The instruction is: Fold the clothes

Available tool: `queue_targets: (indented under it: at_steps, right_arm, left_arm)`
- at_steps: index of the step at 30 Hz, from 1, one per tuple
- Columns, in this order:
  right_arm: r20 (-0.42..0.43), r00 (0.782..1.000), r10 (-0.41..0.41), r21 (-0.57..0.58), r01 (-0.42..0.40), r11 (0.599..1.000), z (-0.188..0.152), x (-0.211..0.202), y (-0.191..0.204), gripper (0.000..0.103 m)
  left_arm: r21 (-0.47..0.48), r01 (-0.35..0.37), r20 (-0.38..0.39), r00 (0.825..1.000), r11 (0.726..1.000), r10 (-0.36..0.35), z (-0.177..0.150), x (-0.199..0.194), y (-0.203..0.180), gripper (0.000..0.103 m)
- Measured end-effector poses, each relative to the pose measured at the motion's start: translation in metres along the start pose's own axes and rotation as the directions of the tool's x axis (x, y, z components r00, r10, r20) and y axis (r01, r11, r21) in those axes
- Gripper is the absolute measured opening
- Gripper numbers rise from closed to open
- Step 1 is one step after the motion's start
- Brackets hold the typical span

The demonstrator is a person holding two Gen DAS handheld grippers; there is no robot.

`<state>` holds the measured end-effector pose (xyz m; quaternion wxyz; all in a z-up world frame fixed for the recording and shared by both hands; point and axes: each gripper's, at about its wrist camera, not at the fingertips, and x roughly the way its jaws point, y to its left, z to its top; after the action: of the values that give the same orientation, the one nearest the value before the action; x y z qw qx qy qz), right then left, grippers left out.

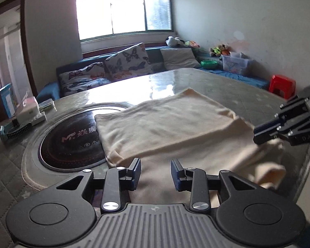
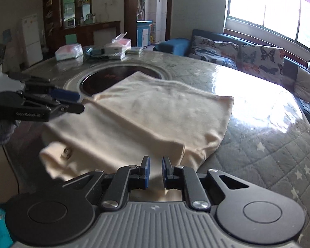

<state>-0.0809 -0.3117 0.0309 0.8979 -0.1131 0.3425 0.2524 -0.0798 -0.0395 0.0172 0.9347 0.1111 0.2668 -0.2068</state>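
Note:
A cream garment (image 1: 165, 124) lies partly folded on the round table, its far half doubled over and a sleeve end (image 2: 57, 155) hanging toward the near edge. My left gripper (image 1: 156, 171) hovers over the garment's near left part with its jaws apart; cloth shows below the gap, not pinched. From the right wrist view the left gripper (image 2: 80, 103) sits beside the fold's left corner. My right gripper (image 2: 156, 169) has its jaws nearly together with cream cloth between the pads. In the left wrist view the right gripper (image 1: 258, 136) meets a raised bunch of cloth at the garment's right side.
A black round cooktop (image 1: 72, 142) is set in the middle of the table (image 2: 258, 124), partly under the garment. Boxes and tissue packs (image 2: 69, 51) crowd the far edge. A sofa with butterfly cushions (image 1: 126, 62) and a red stool (image 1: 282, 85) stand beyond.

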Motion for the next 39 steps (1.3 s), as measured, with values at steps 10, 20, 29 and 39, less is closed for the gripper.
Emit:
queue_targets:
  at_steps: [10,20,29,39]
  right_arm:
    - [0.01,1.0,-0.021,-0.016,0.021,1.0,-0.01,-0.001,0.007,0.012]
    - [0.01,1.0,-0.029,-0.07,0.029,0.997,-0.01,-0.021,0.016,0.025]
    - [-0.013,0.999,-0.041,-0.201,0.038,0.979,-0.024,-0.038,0.032,0.043]
    - [0.025,0.999,-0.022,-0.383,0.03,0.923,-0.033,-0.032,0.054,0.055]
  left_arm:
    - [0.048,-0.023,-0.019,1.0,0.999,0.024,-0.011,-0.022,-0.002,0.038]
    - [0.354,0.056,-0.004,0.998,0.934,-0.058,-0.038,-0.05,-0.043,0.053]
    - [0.435,0.073,0.024,0.995,0.897,-0.093,-0.039,-0.028,-0.066,0.025]
    - [0.233,0.091,0.055,0.993,0.968,-0.106,0.003,-0.014,-0.037,0.011]
